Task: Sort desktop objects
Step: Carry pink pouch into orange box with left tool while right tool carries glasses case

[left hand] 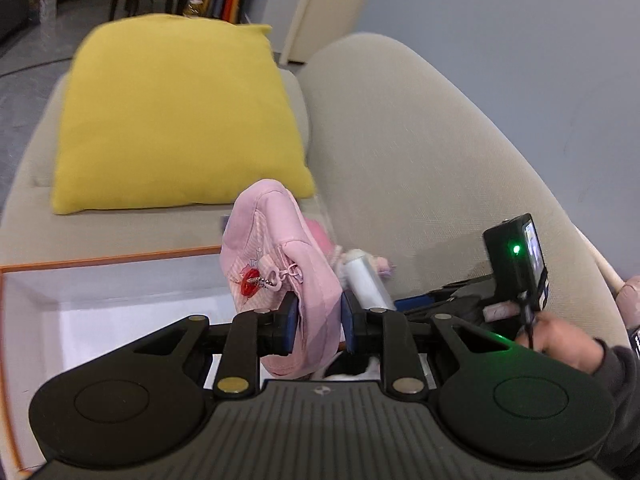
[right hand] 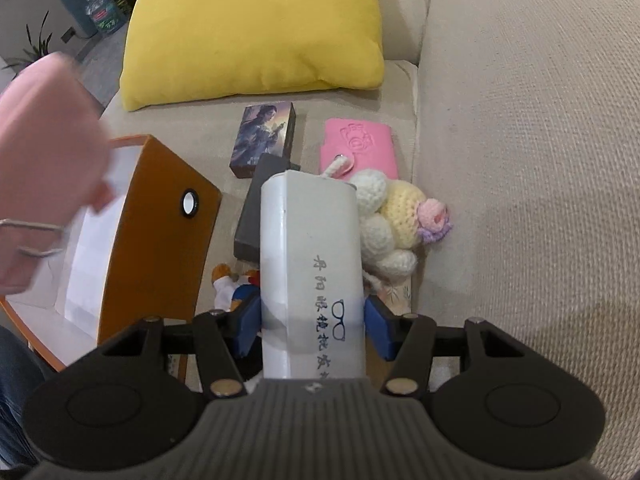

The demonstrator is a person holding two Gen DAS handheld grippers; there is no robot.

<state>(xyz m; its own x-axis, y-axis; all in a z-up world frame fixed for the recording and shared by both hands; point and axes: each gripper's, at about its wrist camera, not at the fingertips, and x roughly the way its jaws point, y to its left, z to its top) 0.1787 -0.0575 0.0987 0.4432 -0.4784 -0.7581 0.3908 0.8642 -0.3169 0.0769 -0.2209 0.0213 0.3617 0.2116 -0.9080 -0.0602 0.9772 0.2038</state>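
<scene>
The orange box sits open on the sofa, with white walls inside and lots of room. The left gripper pinches a pink pouch tight and holds it up over the box's edge. The right gripper points down and squeezes a white glasses case by its sides. Just past it lie a knitted doll, a pink wallet and a picture box, close together near the yellow pillow.

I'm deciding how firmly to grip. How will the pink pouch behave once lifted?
The pink pouch is probably floppy: its fabric sags around the left gripper. It looks light and unlikely to slip, though its charm may swing.
</scene>
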